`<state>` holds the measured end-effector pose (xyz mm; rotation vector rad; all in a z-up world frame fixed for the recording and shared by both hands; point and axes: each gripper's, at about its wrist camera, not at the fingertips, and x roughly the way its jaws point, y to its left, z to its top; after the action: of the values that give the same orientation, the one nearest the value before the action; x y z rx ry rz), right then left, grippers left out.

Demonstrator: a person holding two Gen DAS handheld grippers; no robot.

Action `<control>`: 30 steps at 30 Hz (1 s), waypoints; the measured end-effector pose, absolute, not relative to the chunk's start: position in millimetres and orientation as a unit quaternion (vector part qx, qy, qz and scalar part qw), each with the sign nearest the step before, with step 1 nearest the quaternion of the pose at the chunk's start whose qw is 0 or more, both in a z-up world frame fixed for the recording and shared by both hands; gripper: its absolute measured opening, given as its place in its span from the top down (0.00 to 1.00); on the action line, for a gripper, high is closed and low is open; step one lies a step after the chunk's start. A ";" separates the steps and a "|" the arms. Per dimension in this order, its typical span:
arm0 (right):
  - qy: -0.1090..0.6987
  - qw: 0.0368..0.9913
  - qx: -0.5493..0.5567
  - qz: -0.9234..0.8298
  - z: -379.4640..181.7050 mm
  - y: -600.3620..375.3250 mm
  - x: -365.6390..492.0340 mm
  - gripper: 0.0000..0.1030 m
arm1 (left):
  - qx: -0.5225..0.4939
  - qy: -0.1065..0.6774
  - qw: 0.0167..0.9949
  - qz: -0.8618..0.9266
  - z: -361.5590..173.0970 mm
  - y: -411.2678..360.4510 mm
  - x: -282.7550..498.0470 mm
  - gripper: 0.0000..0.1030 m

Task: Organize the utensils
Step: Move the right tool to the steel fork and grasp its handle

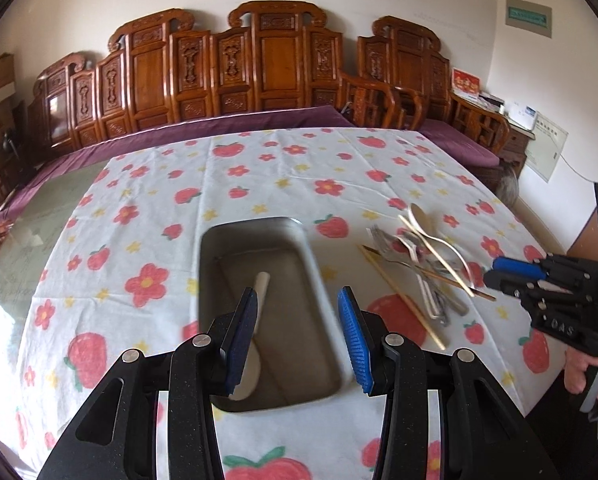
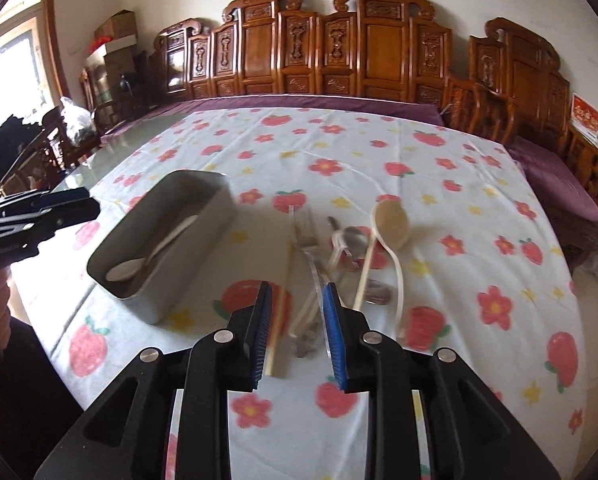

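White spoon (image 1: 259, 320) lies lengthwise in metal tray (image 1: 311, 248); left tongs (image 1: 297, 336), right tongs (image 2: 295, 336) both spread, empty.

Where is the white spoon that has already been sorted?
The white spoon lies inside the metal tray, left of the utensil pile in the right wrist view.

Bare tablecloth (image 2: 339, 152) lies open behind the metal bin (image 2: 159, 240) and the utensil heap (image 2: 339, 256) beside it.
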<state>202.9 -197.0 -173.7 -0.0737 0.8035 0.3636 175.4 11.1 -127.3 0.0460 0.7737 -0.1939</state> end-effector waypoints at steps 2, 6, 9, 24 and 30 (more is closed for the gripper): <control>0.389 0.905 -0.034 0.170 -175.9 -208.7 205.5 0.72 | 0.025 0.381 0.919 -0.102 -129.3 -0.1 173.7 0.61; 0.393 0.902 -0.026 0.177 -183.9 -217.4 215.2 0.72 | 0.033 0.392 0.912 -0.115 -137.5 -21.2 169.2 0.61; 0.397 0.897 -0.024 0.190 -193.2 -212.2 223.9 0.72 | 0.035 0.400 0.908 -0.123 -143.2 -32.7 167.4 0.61; 0.451 0.864 -0.040 0.222 -254.1 -178.3 276.6 0.78 | 0.049 0.415 0.899 -0.130 -155.3 -50.8 175.3 0.61; 0.449 0.866 -0.040 0.217 -258.5 -181.5 285.3 0.79 | 0.050 0.421 0.896 -0.134 -160.8 -55.0 177.8 0.61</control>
<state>285.3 -181.5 -258.5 -0.0838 0.9401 0.4550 177.8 -55.0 -160.8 0.1038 0.8735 -0.2776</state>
